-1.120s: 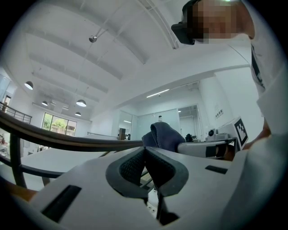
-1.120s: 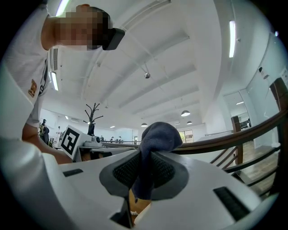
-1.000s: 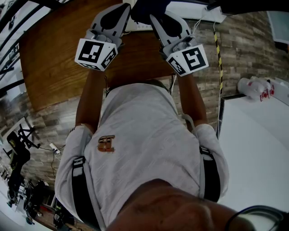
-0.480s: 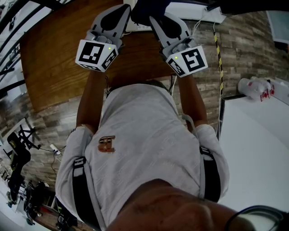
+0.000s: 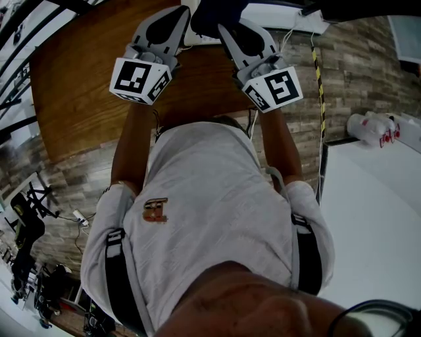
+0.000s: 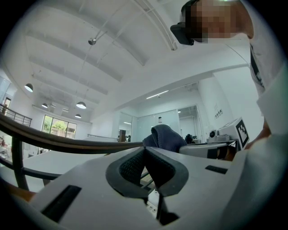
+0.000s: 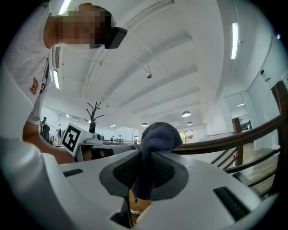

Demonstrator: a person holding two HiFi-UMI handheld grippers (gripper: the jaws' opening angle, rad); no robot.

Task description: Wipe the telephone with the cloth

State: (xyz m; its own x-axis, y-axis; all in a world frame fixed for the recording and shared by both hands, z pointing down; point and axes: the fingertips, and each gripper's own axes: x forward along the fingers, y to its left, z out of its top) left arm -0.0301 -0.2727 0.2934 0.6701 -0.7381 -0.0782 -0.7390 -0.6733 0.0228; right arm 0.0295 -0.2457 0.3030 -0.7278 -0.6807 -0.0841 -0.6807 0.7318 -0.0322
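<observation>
Far left: wooden table top (image 5: 79,79) over a plank-pattern floor; the person in a white shirt (image 5: 204,204) stands against its near edge, both arms raised level in front; left gripper (image 5: 183,9) over the table, marker cube facing up; in the left gripper view (image 6: 145,150) its pads are clenched flat together with nothing between them; just beyond its tips, dark blue cloth (image 6: 164,137) bunched upright; in the head view the cloth (image 5: 210,13) sits between the two grippers' tips at the top edge, above the table; right gripper (image 5: 225,27) just beside the left one, angled in toward it; right gripper view (image 7: 144,155) shows its jaws clamped on the cloth (image 7: 155,134), a rounded wad sticking up above the pads and a tail hanging down through them; telephone: can't pick it out for certain, only a white sliver (image 5: 197,38) on the table between the grippers; far right: white worktop (image 5: 368,217) with white containers with red marks (image 5: 375,128) near its far corner
</observation>
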